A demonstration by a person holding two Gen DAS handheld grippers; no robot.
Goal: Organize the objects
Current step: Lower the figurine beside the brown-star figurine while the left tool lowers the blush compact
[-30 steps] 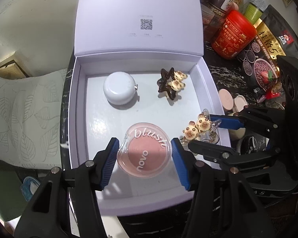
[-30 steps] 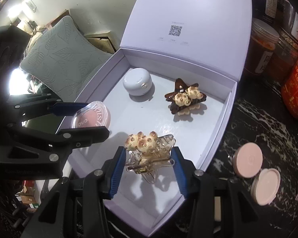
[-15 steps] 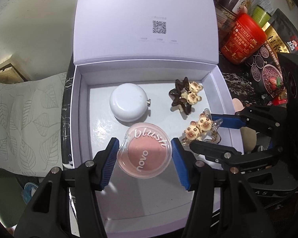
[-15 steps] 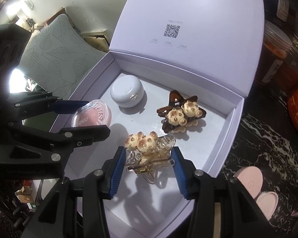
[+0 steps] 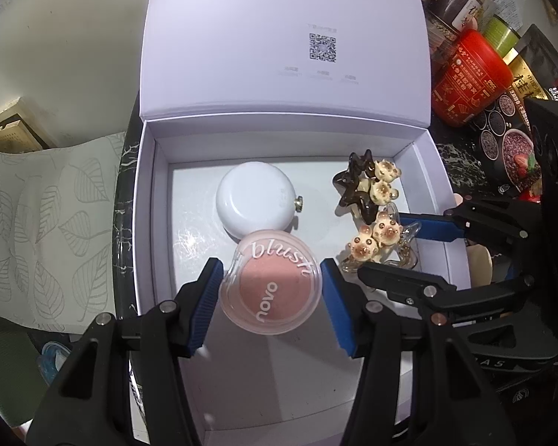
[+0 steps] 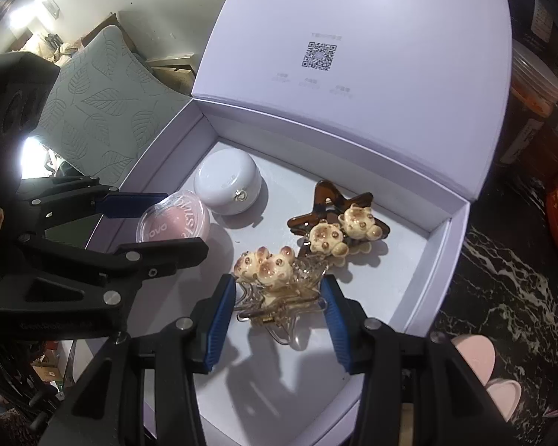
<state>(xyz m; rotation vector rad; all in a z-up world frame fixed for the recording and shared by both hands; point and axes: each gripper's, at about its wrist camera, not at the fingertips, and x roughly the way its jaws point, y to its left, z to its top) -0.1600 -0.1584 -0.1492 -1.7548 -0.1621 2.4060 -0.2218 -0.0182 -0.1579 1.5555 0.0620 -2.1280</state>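
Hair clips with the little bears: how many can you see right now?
2. The clear hair clip is held in the right hand-held gripper over the box; the brown star hair clip lies inside, just beyond it. None seems hidden.

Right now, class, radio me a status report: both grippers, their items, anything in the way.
Left gripper shut on blush. Right gripper shut on clear clip. Both over box. Brown clip close ahead.

The supporting surface is a black marble countertop (image 6: 502, 290) with white veining. A white gift box (image 6: 442, 271) with its hinged lid raised rests directly on it. Right of the box, toward the front, lie two pink round compacts (image 6: 476, 353). Right of the box, toward the rear, stand a red-lidded jar (image 5: 468, 78) and dark food packets (image 5: 509, 148).
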